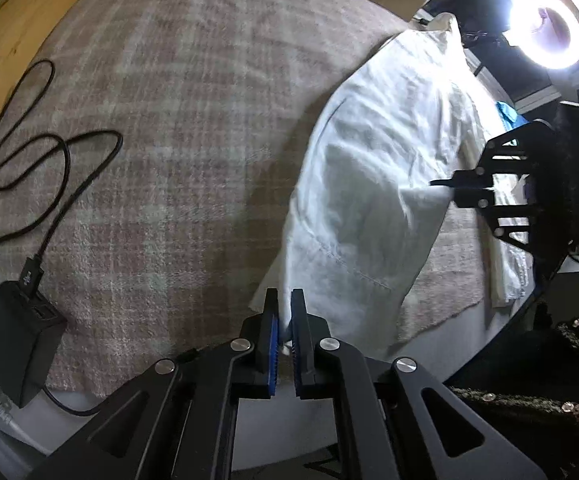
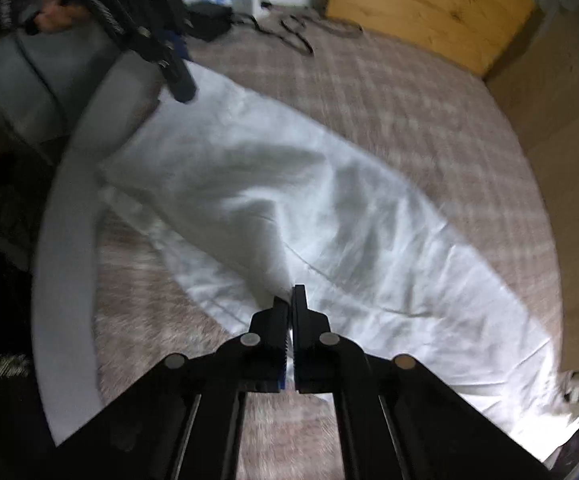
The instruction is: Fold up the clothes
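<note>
Checked pink-and-cream bedding (image 1: 177,128) fills most of what I see from my left wrist camera, wide and bare across the middle and far left. Along its far left edge runs a pale wooden board (image 1: 21,28), and a looped black cable (image 1: 49,152) trails down to a black charger box (image 1: 19,344) sitting near the left edge of the bed. At the far right a ring light (image 1: 545,32) glares, washing out that corner.

I see the white garment (image 1: 373,184) lying on the right half of the bedding, stretched from the far end by the light down toward me. My left gripper (image 1: 284,328) has its blue-padded fingers (image 1: 273,344) nearly pressed together, pinching the near corner of the white cloth. My right gripper (image 1: 455,188) comes in from the right side, fingers closed on the garment's right edge, with a fold drawn up to its tips.

From the right wrist camera, I see the garment (image 2: 289,184) running as a long diagonal band from far left to near right, blurred. The right gripper (image 2: 290,312) is pressed together on a pinch of cloth. The left gripper (image 2: 181,84) holds the far left end, close to the mattress edge (image 2: 61,240). Open bedding (image 2: 409,120) lies beyond the cloth up to the wooden board (image 2: 429,8).
</note>
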Motion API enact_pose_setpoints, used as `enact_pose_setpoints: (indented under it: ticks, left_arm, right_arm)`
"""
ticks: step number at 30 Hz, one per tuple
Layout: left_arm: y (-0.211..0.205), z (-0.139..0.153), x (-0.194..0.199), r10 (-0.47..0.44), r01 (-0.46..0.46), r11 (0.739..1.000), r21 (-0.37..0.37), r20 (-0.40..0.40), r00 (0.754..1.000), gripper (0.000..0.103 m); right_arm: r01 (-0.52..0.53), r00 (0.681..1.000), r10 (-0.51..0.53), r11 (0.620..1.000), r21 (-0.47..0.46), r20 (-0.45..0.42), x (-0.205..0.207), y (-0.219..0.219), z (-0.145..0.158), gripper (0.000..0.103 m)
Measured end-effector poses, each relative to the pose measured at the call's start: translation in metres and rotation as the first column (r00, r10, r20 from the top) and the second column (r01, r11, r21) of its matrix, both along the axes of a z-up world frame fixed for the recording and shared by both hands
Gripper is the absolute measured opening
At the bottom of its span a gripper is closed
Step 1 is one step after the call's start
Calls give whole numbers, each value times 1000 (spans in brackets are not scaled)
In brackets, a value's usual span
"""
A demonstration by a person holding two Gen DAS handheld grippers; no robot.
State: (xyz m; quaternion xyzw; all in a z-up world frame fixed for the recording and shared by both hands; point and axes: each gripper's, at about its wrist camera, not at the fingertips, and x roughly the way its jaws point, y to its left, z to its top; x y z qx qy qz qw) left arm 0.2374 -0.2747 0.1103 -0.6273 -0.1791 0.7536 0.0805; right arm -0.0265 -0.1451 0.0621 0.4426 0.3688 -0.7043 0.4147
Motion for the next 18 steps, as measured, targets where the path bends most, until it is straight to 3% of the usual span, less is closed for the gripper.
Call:
enact_pose_setpoints:
  ticks: [3, 9, 12, 13, 16, 18]
  left_arm:
    - [6, 9, -1, -22, 22, 999, 25, -24, 999, 4]
    - [13, -25, -7, -22, 22, 1000, -6, 56, 998, 5]
    - [9, -24, -6, -14, 15, 1000, -11, 52, 999, 7]
    - [12, -21, -5, -29, 31, 999, -43, 47, 998, 8]
    - [18, -11, -3, -55, 57, 994, -93, 30, 998, 38]
    - [23, -4, -2, -72, 74, 989, -125, 19, 997, 41]
  right_arm:
    - [1, 1000, 0, 1000, 19, -20, 2, 8, 18, 1]
    - [-3, 1000, 1, 992, 127, 18, 10, 5, -20, 4]
    - [0, 1000, 0, 990, 140, 3, 15, 11, -14, 16]
    - [6, 1000, -7, 993, 121, 4, 16, 14, -6, 23]
    - [53, 997, -54, 998, 17, 51, 11, 20, 20, 25]
    - [89, 993, -86, 995, -35, 75, 8, 13, 24, 25]
